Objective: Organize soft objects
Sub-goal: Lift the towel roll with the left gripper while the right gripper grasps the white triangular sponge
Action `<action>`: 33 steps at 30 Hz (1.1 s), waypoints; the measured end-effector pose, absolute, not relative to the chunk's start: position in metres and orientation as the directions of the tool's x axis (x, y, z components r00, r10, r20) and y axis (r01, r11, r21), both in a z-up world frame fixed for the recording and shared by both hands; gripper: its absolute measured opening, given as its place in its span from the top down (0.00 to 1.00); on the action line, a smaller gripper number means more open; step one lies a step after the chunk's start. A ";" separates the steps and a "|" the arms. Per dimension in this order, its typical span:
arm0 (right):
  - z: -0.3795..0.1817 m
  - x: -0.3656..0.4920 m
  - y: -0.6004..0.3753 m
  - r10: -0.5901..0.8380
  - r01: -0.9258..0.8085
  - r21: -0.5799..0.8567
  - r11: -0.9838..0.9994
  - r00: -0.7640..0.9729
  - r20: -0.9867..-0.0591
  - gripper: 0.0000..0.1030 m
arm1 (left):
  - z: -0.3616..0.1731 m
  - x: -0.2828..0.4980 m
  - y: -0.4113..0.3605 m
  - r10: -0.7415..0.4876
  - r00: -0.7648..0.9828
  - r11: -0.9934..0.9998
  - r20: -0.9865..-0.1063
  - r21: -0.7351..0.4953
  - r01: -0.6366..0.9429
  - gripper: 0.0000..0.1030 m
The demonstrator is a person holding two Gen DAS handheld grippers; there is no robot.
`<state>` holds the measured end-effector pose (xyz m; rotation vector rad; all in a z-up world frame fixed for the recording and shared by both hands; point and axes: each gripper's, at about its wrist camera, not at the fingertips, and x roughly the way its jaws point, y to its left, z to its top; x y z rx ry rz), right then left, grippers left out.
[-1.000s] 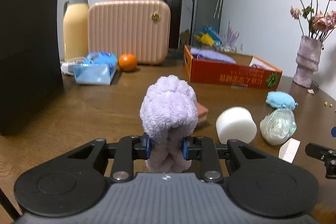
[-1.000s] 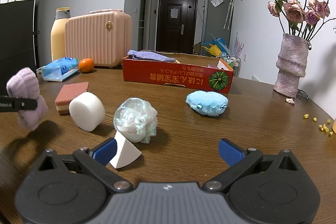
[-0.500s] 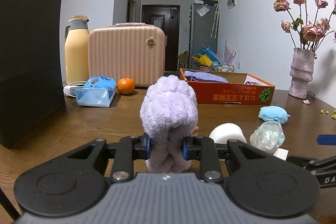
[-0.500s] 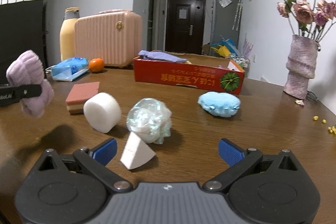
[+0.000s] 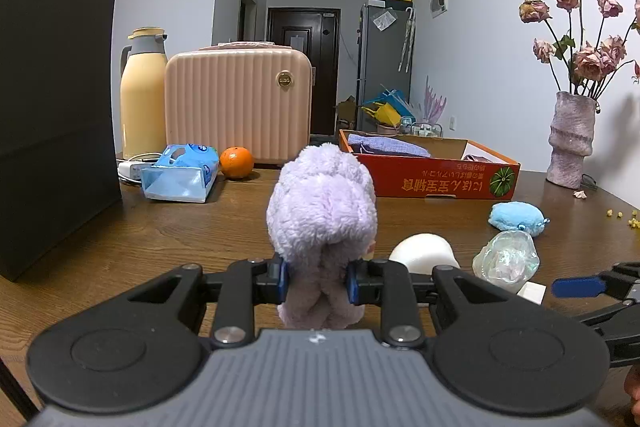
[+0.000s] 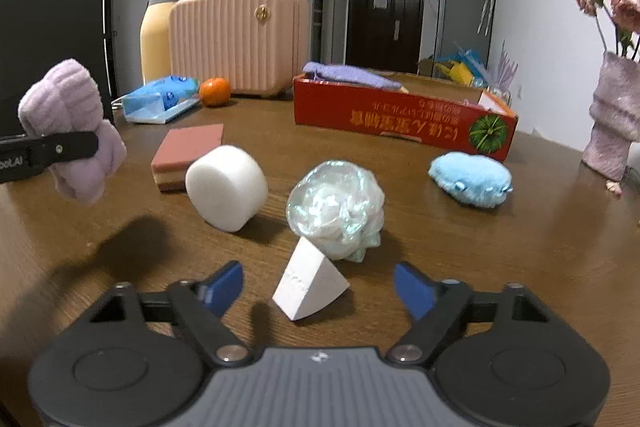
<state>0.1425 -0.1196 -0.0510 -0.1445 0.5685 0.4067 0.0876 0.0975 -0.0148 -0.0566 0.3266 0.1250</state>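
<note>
where walls pale, brown table (image 6: pixel 500 247)

I can see yellow Chinese-looking signs printed upside down on the side of the red box (image 6: pixel 400 113), too hard for me to read. On the left gripper (image 6: pixel 24 153), at the left edge, white letters end in "AI".
</note>
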 end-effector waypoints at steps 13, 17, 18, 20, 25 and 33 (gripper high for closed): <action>-0.055 0.148 -0.123 0.355 -0.422 0.021 0.906 0.733 -0.580 0.72 | -0.015 0.088 0.098 0.110 0.940 0.991 -0.322 -0.036 -0.129 0.74; -0.054 0.147 -0.123 0.357 -0.424 0.020 0.905 0.734 -0.578 0.79 | -0.015 0.088 0.098 0.111 0.940 0.991 -0.322 -0.035 -0.129 0.74; -0.054 0.147 -0.123 0.357 -0.422 0.023 0.906 0.736 -0.575 0.80 | -0.015 0.088 0.098 0.110 0.940 0.991 -0.322 -0.036 -0.128 0.74; -0.053 0.146 -0.125 0.360 -0.420 0.028 0.907 0.740 -0.567 0.82 | -0.015 0.088 0.097 0.111 0.940 0.991 -0.321 -0.035 -0.129 0.74; -0.050 0.141 -0.127 0.358 -0.414 0.018 0.910 0.764 -0.537 0.83 | -0.015 0.088 0.097 0.111 0.940 0.991 -0.322 -0.034 -0.128 0.74; -0.042 0.136 -0.132 0.355 -0.399 0.012 0.917 0.800 -0.484 0.83 | -0.013 0.089 0.100 0.104 0.938 0.991 -0.331 -0.050 -0.128 0.74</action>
